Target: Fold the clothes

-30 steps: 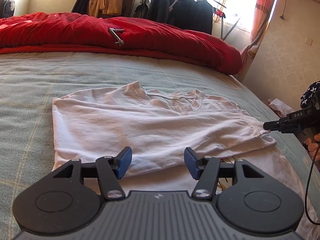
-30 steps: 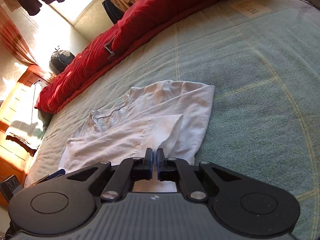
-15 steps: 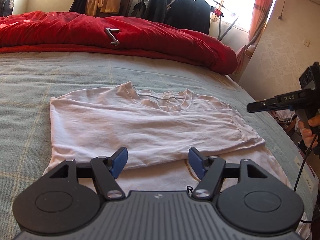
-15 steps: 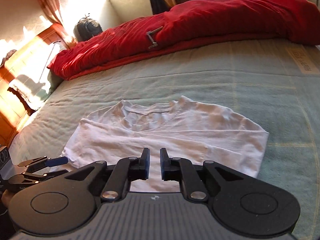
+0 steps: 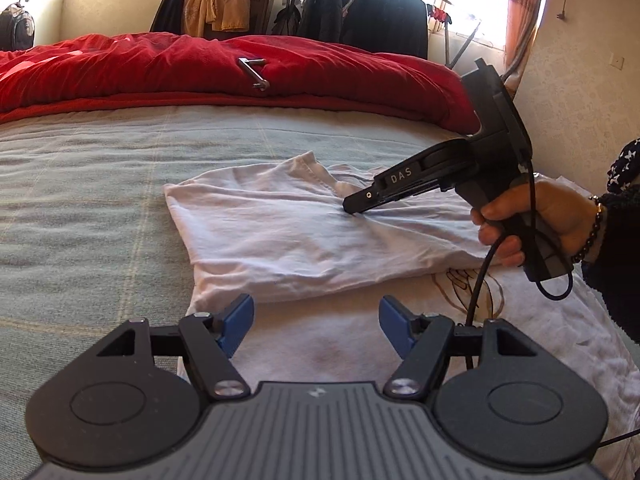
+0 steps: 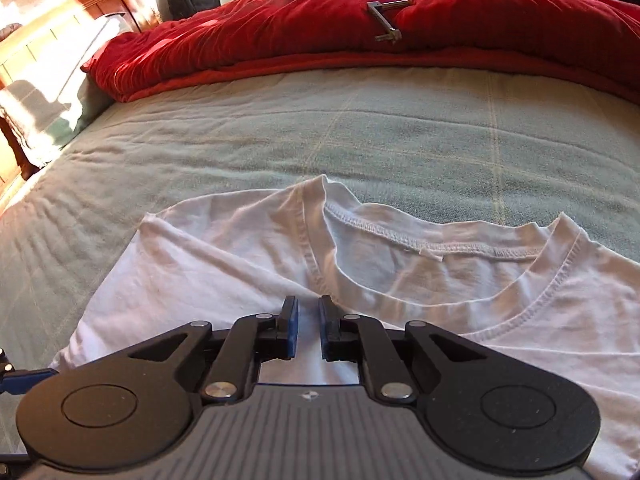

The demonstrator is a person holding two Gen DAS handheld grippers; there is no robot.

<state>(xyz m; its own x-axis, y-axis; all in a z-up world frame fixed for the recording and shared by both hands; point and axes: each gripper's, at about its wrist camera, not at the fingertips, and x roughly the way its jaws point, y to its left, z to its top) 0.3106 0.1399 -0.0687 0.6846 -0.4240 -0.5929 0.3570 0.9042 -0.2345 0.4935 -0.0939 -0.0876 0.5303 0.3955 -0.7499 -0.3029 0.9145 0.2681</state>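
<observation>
A white T-shirt [image 5: 304, 236] lies on the bed, its sleeves folded in over the body, collar [image 6: 420, 246] toward the red duvet. My left gripper [image 5: 316, 328] hovers wide open over the shirt's lower part, holding nothing. In the left wrist view a hand [image 5: 532, 220] holds my right gripper [image 5: 352, 206], whose tips rest on the cloth near the collar. In the right wrist view my right gripper [image 6: 309, 330] shows a narrow gap between its blue pads [image 6: 292, 330], with no cloth pinched, just short of the neckline.
A red duvet [image 5: 240, 72] is heaped along the far side of the grey-green bedspread [image 5: 80, 200], with a metal crank-shaped piece [image 5: 254, 74] on it. Dark clothes hang on a rack [image 5: 360, 12] by the window. A wall [image 5: 580, 80] stands to the right.
My right gripper let go of the sleeve, which now lies folded over the shirt, then swung in to the collar area. My left gripper stayed wide open and drew back toward the hem.
</observation>
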